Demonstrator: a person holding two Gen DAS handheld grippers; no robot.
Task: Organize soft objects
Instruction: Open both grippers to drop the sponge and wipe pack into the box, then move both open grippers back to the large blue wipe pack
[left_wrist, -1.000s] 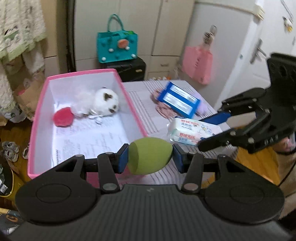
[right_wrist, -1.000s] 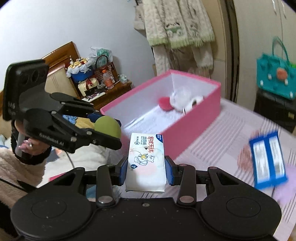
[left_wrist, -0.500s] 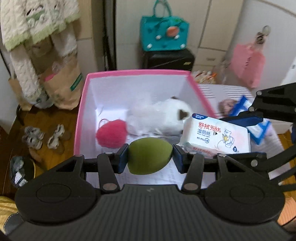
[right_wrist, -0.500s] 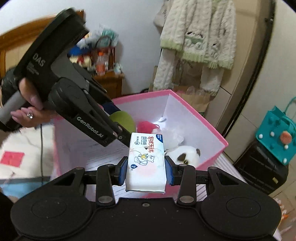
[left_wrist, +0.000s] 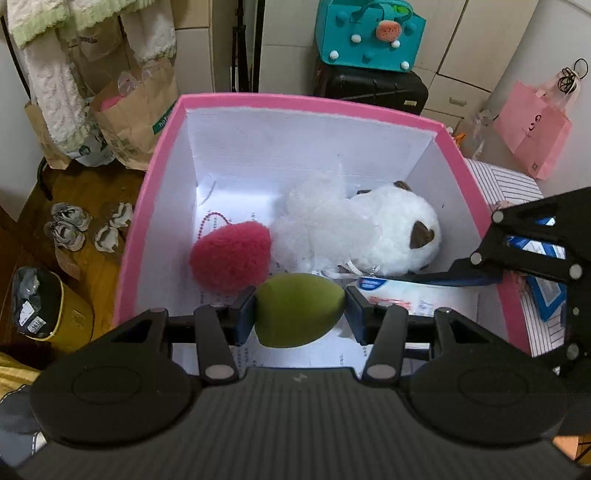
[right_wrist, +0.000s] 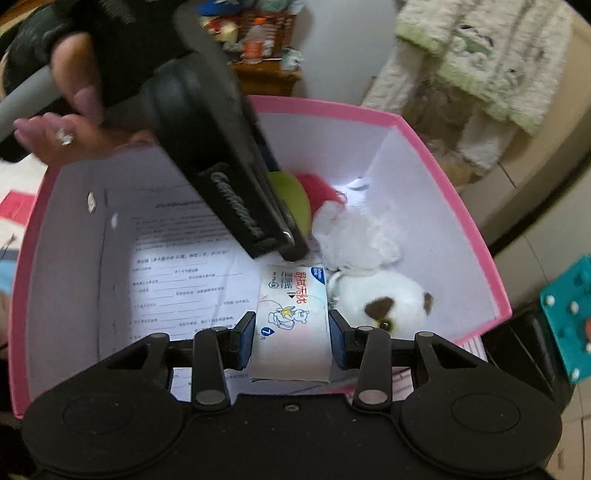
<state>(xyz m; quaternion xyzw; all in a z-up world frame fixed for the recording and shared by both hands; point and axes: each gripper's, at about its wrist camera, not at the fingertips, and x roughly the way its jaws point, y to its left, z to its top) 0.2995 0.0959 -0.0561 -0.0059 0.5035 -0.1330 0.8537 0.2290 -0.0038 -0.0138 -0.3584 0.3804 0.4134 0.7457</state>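
Bedroom clutter surrounds the pink box. Above its floor, the left tool squeezes a squashy green sponge egg mid-body; the right tool pinches a light, crinkly wet-wipe pack across its flanks.

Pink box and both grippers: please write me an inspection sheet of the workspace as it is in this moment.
Surface: striped table cloth beside the pink cardboard box; printed paper sheet lines the box floor.
Job's things: green egg-shaped sponge and white wet-wipes pack, both held over the box; red fluffy heart and white plush dog lie inside, touching.
Clutter: blue-and-white packet on the table, outside the box.
Grippers: left gripper shut on the sponge; right gripper shut on the wipes pack.
Cables: nothing seen.
Surroundings: teal handbag, pink paper bag, brown paper bags, small shoes on the floor.
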